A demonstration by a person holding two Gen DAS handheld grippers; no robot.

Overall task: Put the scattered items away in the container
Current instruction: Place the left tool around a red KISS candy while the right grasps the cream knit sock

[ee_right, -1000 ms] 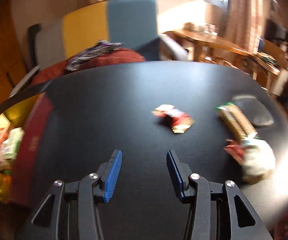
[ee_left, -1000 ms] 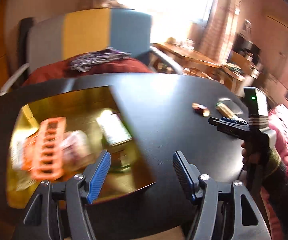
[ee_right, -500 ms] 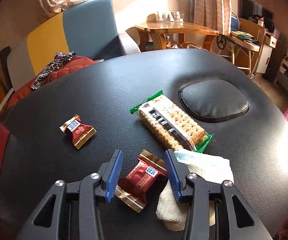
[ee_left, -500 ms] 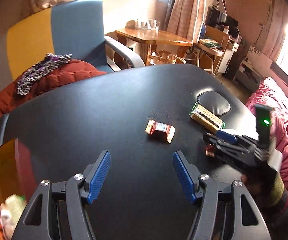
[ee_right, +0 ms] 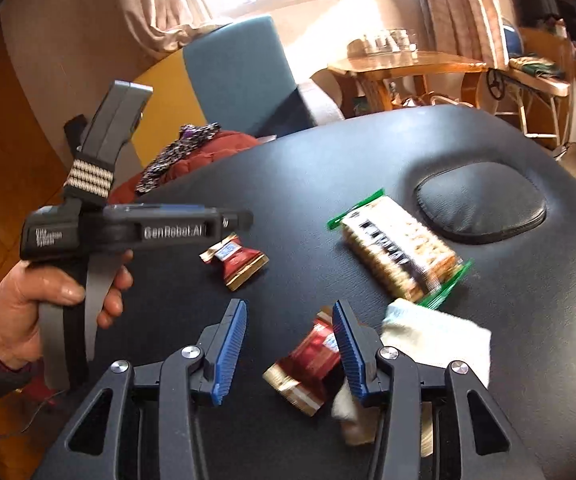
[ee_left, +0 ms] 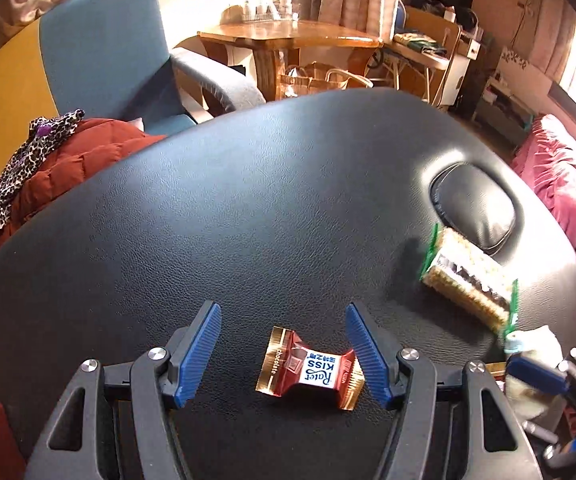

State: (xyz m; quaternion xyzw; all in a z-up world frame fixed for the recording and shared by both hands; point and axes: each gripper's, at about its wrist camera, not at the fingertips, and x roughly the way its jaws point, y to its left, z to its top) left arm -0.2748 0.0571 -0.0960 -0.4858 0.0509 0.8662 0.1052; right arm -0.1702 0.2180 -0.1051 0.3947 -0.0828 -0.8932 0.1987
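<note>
Blue armchair (ee_left: 103, 52) behind black padded table (ee_left: 271, 200); red jacket (ee_left: 67, 160) under leopard-print scarf (ee_left: 27, 156); wooden table (ee_right: 408, 62) beyond.

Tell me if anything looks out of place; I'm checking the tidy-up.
Yes: two chocolates, a cracker pack and a white cloth lie scattered on the black table, none in a container.

Black padded table (ee_right: 328, 168), two chocolates (ee_left: 312, 364), crackers (ee_right: 400, 252), cloth (ee_right: 440, 332)
</note>
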